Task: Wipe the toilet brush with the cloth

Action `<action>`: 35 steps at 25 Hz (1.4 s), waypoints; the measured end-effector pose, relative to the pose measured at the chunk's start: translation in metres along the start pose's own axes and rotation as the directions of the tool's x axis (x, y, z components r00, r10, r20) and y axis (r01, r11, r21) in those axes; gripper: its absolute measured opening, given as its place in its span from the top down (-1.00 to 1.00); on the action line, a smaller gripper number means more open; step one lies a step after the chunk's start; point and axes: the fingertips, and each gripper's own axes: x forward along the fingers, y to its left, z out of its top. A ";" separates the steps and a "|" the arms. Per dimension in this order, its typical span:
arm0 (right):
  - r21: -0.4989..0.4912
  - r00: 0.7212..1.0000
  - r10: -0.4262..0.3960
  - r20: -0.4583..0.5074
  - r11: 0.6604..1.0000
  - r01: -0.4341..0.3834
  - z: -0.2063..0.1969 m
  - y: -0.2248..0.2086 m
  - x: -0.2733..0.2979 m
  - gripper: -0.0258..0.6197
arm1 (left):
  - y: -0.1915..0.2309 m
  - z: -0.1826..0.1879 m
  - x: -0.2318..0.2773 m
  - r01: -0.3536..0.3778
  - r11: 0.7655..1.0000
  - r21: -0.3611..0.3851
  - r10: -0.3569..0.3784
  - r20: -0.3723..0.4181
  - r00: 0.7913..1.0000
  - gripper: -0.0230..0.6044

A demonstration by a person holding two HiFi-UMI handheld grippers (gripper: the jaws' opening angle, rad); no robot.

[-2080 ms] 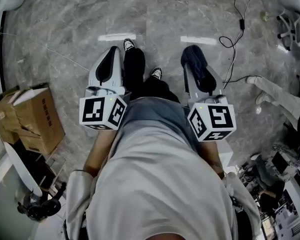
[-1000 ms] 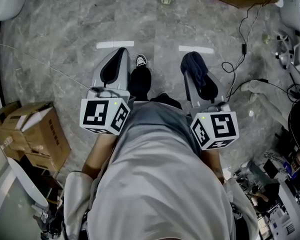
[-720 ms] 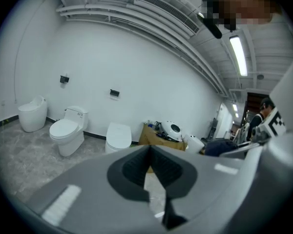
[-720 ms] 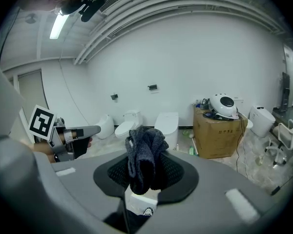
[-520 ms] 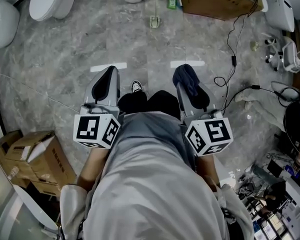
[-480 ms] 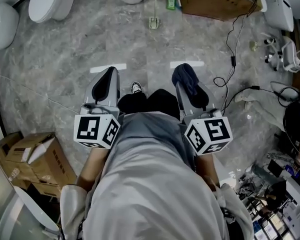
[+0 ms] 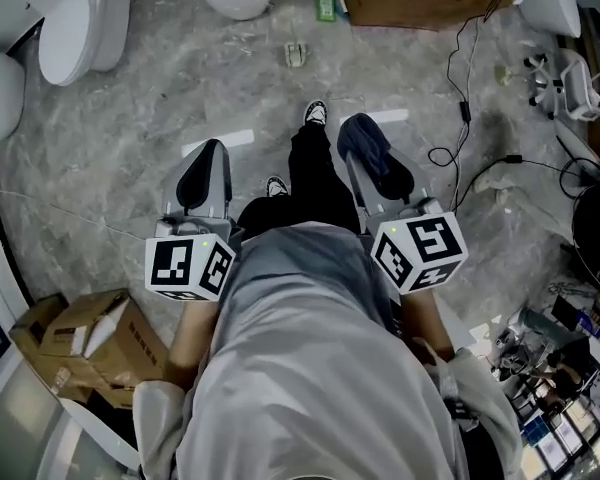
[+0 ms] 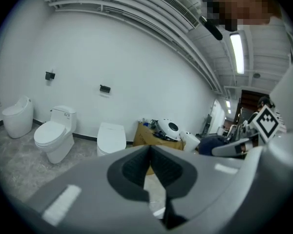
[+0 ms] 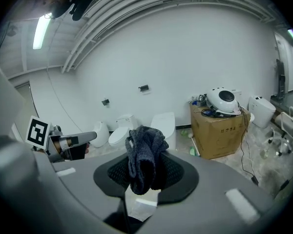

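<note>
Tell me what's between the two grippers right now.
In the head view, the person's dark-trousered leg and sneakers fill the gap between the shut left gripper and the right gripper holding the cloth.

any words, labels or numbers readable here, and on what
Nothing can be read for certain.
Cardboard box: a short dark print on its front, too blurred to read.
Green bottle: label too small to read.
Marker cube: black and white square pattern only, no words.

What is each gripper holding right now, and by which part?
The right gripper is shut on the dark cloth, pinching a bunched fold of it; the rest sticks out past the jaws. The left gripper is shut and holds nothing.
</note>
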 end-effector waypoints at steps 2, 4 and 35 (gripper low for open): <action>-0.003 1.000 0.015 -0.006 1.000 -0.015 0.011 -0.011 0.015 0.62 | 0.003 0.007 0.020 -0.008 1.000 -0.005 0.008 0.002 1.000 0.93; -0.014 0.999 0.036 -0.013 0.999 -0.036 0.024 -0.023 0.030 0.62 | 0.005 0.015 0.042 -0.010 1.000 -0.026 0.010 0.009 1.000 0.93; 0.002 0.977 0.185 -0.108 0.983 -0.186 0.092 -0.207 0.233 0.61 | 0.009 0.011 0.346 0.011 0.998 -0.056 -0.017 -0.105 0.994 0.93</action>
